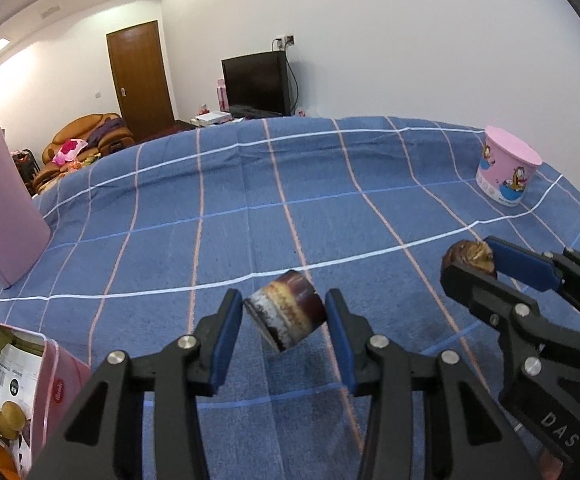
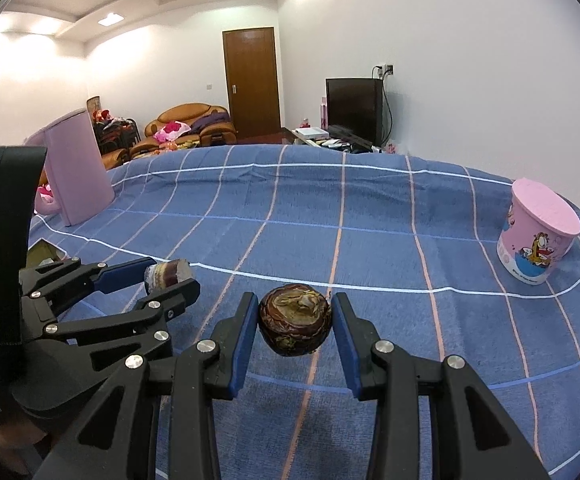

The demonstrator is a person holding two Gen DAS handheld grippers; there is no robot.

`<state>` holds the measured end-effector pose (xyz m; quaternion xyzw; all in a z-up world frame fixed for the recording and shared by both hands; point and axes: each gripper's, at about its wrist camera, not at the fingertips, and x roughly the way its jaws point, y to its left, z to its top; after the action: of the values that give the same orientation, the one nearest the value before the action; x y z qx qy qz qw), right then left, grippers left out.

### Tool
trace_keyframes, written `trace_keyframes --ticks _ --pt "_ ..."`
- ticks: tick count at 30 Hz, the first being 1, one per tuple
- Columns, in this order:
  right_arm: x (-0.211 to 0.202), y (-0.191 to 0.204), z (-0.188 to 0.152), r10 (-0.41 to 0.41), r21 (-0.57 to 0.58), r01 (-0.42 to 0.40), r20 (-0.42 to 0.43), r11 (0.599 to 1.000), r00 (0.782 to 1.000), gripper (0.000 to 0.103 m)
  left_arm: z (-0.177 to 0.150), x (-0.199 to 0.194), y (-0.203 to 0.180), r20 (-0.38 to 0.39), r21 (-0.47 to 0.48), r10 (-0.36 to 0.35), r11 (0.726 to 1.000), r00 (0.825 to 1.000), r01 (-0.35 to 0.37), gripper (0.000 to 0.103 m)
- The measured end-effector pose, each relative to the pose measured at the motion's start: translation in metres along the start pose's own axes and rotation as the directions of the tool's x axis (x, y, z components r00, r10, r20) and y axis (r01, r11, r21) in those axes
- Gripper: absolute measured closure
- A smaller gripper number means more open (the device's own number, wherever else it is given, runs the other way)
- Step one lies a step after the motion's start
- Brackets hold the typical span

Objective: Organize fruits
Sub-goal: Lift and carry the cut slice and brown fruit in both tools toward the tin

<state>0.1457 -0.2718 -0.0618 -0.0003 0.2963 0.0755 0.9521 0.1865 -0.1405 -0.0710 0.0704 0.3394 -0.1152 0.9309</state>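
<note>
A: In the left wrist view, your left tool (image 1: 284, 322) is clamped on the cut fruit piece (image 1: 285, 316), lifted above the blue checked cloth (image 1: 249, 208). The pink box (image 1: 55, 390) sits at lower left.

B: Is that the drop point?

A: Probably. Swing left and keep clear of the box rim.

B: And the right wrist view?

A: Your right tool (image 2: 294, 326) grips the round brown fruit (image 2: 296, 320), also held clear of the cloth. The pink cup (image 2: 538, 236) stands well apart on the right; nothing blocks the path.
</note>
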Motion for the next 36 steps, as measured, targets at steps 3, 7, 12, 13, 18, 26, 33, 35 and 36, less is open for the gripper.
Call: trace_keyframes --ticks 3,7,12,13,18,26,33,35,36 --pt "-0.002 -0.001 0.0 0.0 0.004 0.0 0.009 1.0 1.0 0.063 0.0 -0.004 0.0 0.021 -0.002 0.005 1.0 1.0 -0.005 0.058" --pt "-0.007 0.0 -0.001 -0.001 0.005 0.001 0.03 1.0 1.0 0.063 0.0 -0.008 0.001 0.045 -0.002 0.009 1.0 0.999 -0.009 0.058" --pt "-0.011 0.001 -0.001 -0.003 -0.002 0.003 0.053 1.0 0.999 0.063 -0.001 -0.013 0.002 0.07 -0.006 0.019 1.0 0.997 -0.018 0.058" --pt "-0.012 0.001 -0.001 -0.004 -0.004 0.004 0.058 1.0 0.998 0.063 -0.001 -0.015 0.002 0.078 -0.006 0.021 1.0 0.997 -0.02 0.058" --pt "-0.015 0.002 -0.001 -0.006 -0.007 0.007 0.079 1.0 0.997 0.063 -0.002 -0.02 0.004 0.102 -0.012 0.03 1.0 0.994 -0.029 0.058" --pt "-0.019 0.003 -0.002 -0.012 -0.011 0.013 0.104 1.0 0.994 0.063 -0.004 -0.026 0.005 0.134 -0.024 0.042 0.999 0.99 -0.039 0.058" --pt "-0.024 0.005 -0.003 -0.019 -0.019 0.021 0.127 1.0 0.992 0.063 -0.004 -0.03 0.006 0.159 -0.034 0.052 0.998 0.986 -0.047 0.058" --pt "-0.026 0.005 -0.003 -0.021 -0.021 0.024 0.134 0.999 0.991 0.063 -0.004 -0.032 0.007 0.167 -0.04 0.055 0.998 0.984 -0.049 0.058" --pt "-0.027 0.005 -0.003 -0.022 -0.022 0.025 0.138 0.999 0.99 0.063 -0.005 -0.033 0.007 0.171 -0.042 0.058 0.998 0.984 -0.051 0.058"
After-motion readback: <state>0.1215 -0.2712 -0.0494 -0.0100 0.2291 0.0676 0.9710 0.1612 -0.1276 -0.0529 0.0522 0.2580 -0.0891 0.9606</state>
